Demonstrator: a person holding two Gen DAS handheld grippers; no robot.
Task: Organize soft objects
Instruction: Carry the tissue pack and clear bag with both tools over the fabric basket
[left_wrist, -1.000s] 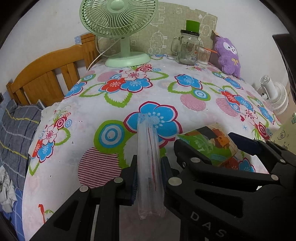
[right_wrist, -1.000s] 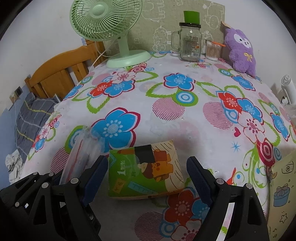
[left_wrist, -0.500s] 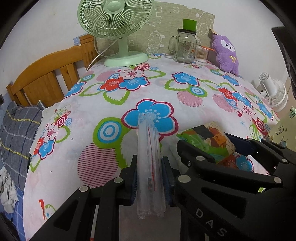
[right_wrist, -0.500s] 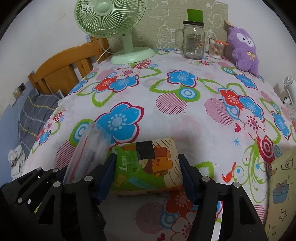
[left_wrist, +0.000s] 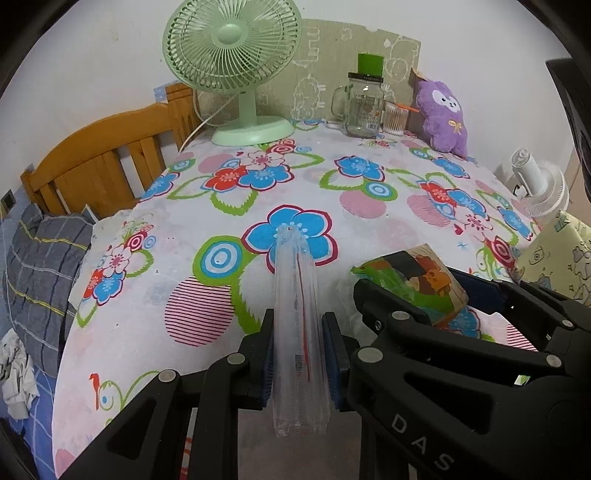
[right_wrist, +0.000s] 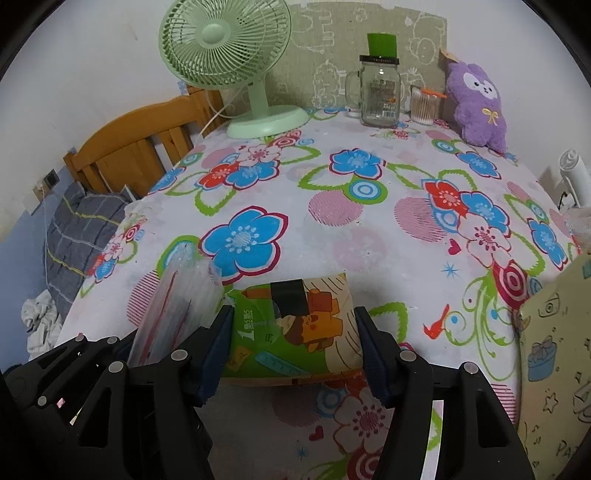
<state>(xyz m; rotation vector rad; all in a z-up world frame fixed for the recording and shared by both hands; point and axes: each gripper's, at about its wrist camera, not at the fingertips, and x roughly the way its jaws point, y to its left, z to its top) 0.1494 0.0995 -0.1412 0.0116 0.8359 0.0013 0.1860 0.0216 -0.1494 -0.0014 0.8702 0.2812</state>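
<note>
The left gripper (left_wrist: 298, 354) was pinching a long, clear plastic packet with a red line (left_wrist: 297, 317), which jutted forward above the surface covered in a white cloth printed with bright flowers (left_wrist: 362, 184). Just beside it, the right gripper (right_wrist: 293, 343) had just been closing, and its blue pads pressed both sides of a soft green and orange tissue pack with a cartoon print (right_wrist: 291, 328). At the far edge stood a pale green desk fan (right_wrist: 229, 55), a glass handled jar (right_wrist: 380, 92) and a purple plush toy (right_wrist: 476, 103).
</note>
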